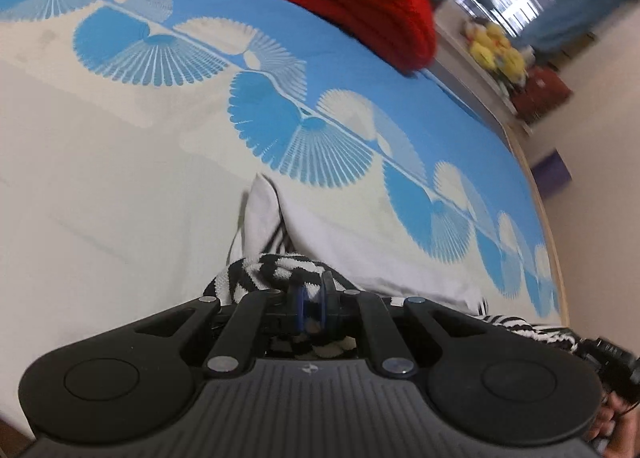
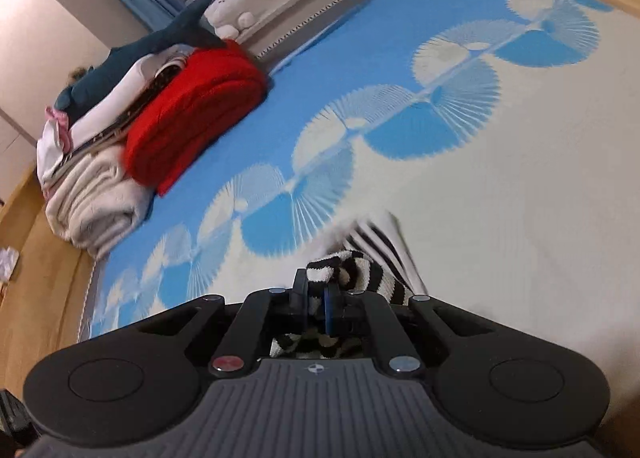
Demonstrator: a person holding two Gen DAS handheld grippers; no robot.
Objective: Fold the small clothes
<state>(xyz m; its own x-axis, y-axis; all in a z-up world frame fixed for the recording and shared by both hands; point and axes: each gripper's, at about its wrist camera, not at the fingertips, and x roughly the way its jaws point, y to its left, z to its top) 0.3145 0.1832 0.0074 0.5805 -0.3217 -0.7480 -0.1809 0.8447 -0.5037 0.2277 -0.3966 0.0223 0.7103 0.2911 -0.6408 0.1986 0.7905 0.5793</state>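
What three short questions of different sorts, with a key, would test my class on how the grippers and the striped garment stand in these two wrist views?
1. True or false: the left gripper is shut on the striped garment.
2. What is the right gripper clamped on? A) red blanket B) striped garment C) nothing
3. Fill in: the folded red blanket lies on the ____ part of the bedspread.

Key: 1 true; 2 B; 3 blue.
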